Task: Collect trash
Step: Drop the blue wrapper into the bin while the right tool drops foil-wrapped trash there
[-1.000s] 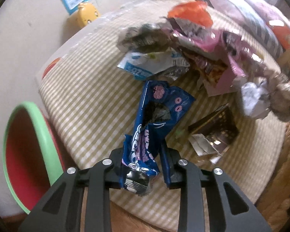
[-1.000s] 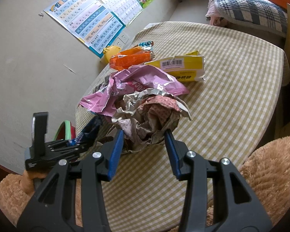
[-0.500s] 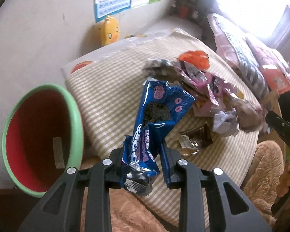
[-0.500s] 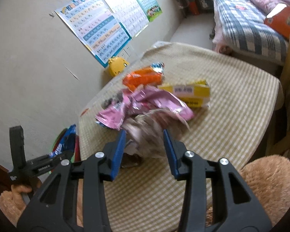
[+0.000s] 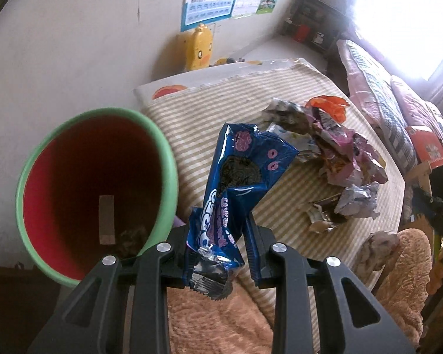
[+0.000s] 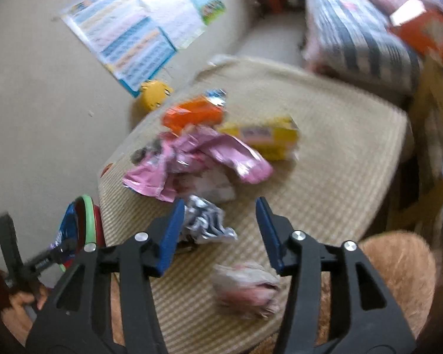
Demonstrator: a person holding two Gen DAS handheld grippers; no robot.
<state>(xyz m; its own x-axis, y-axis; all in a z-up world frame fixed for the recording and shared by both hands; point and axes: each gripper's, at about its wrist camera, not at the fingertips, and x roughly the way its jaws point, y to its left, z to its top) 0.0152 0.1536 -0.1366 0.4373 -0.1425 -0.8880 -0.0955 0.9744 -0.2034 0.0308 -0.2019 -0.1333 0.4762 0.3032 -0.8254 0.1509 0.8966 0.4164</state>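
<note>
- The left gripper point(image 5: 218, 253) has its fingers closed narrowly on the lower end of a blue cookie wrapper point(image 5: 236, 183); the rest of the wrapper stands up ahead of the fingers, buckled and partly torn open.
- The wrapper looks like thin foil film: very light, limp, slick, not fragile. Pinching a doubled or crumpled end, as here, seems the safest hold; a flat single layer could slide out.
- To the left of those fingers sits a bin point(image 5: 162, 159) with a green rim and red inside. It is nearly empty: a pale strip on its wall and some dark scraps at the bottom.
- The right gripper point(image 6: 218, 230) has just been opening; its fingers stand apart with nothing pressed between them. A crumpled pinkish ball point(image 6: 248, 289) lies on the bench point(image 6: 339, 153) just below them, blurred.
- A crumpled foil scrap point(image 6: 206, 221) lies beside the right gripper's left finger. Farther ahead are the pink wrapper point(image 6: 198, 153), an orange packet point(image 6: 192, 115) and a yellow box point(image 6: 265, 135), all light; the box is stiffer and suits a grip across its narrow sides.
</note>
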